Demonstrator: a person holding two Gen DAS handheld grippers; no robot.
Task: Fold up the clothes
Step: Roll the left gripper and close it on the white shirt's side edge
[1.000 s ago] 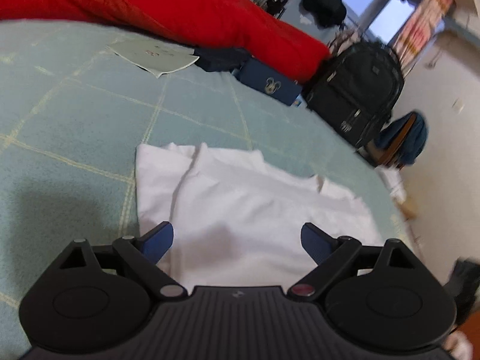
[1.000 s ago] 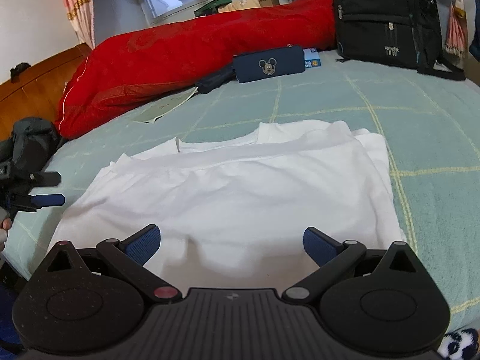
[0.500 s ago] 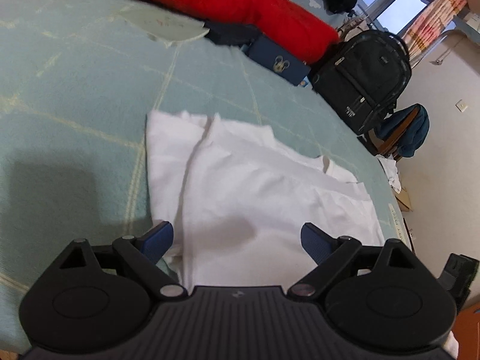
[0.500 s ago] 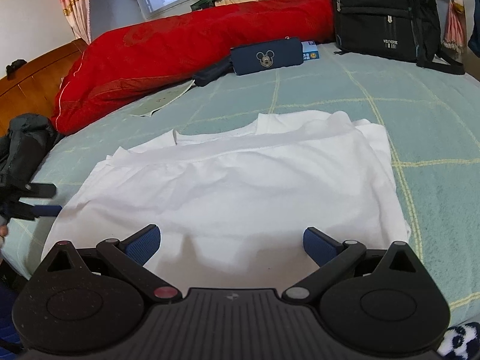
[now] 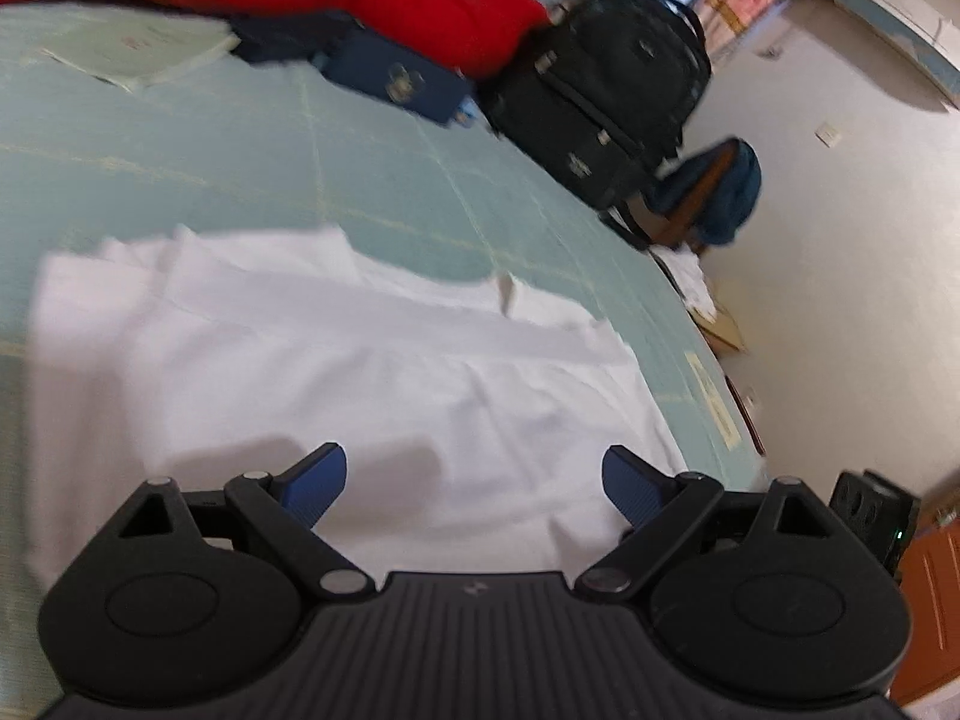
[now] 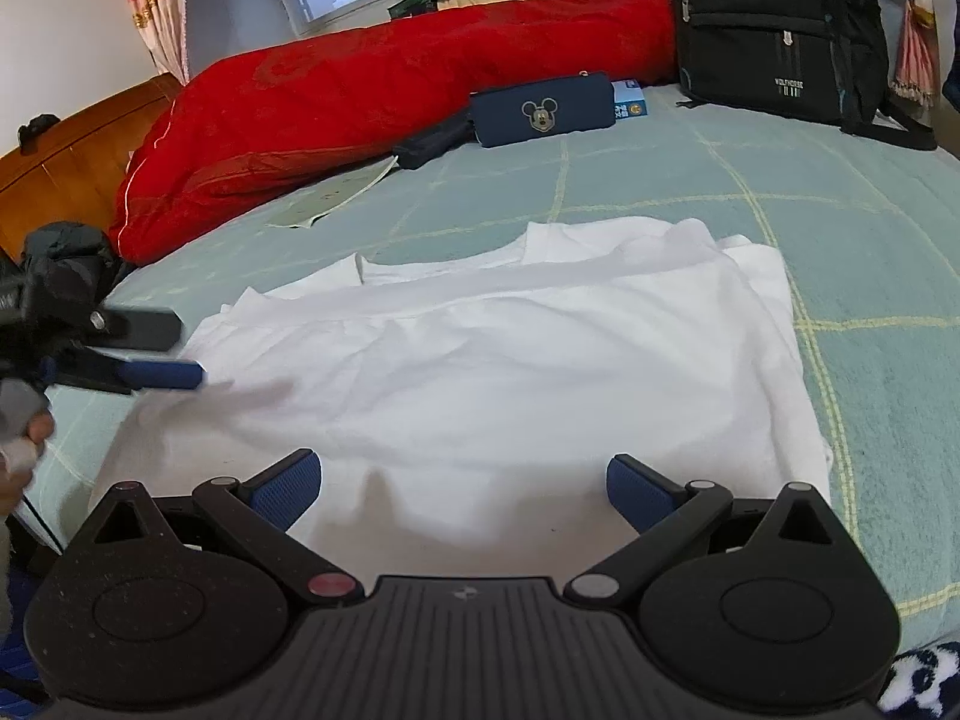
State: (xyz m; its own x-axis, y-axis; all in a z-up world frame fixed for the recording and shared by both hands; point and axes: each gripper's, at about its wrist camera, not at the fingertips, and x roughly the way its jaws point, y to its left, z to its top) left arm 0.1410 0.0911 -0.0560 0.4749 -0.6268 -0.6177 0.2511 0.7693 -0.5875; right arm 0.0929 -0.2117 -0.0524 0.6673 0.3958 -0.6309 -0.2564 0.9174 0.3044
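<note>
My right tool [image 6: 459, 489] hung wide open over the near hem of the white shirt [image 6: 492, 372], holding nothing. My left tool [image 5: 474, 483] was just as wide open and empty, low over the shirt's left side; in the right view its blue-tipped fingers [image 6: 162, 373] reached in over that edge.

The shirt lay flat on the green checked bed [image 6: 870, 252], neckline [image 6: 444, 264] toward the far side. On the right, layers seemed doubled over along the edge, so I judged it partly folded, though how many folds it carried I could not tell. The left view was blurred, and I could not read its creases there.

To fold well from here, I judged each tool should close on a full edge, catching every layer rather than the top one alone, since thin cotton slips and drags. Both tools should lift level and carry the cloth across together, so the crease comes out straight. A few soft wrinkles near the hem wanted smoothing before any crease was pressed in.

Farther off lay a sheet of paper [image 6: 336, 195], a blue pouch [image 6: 543, 111], a red quilt [image 6: 372, 96] and a black backpack [image 6: 774, 24], all well clear of the shirt.
</note>
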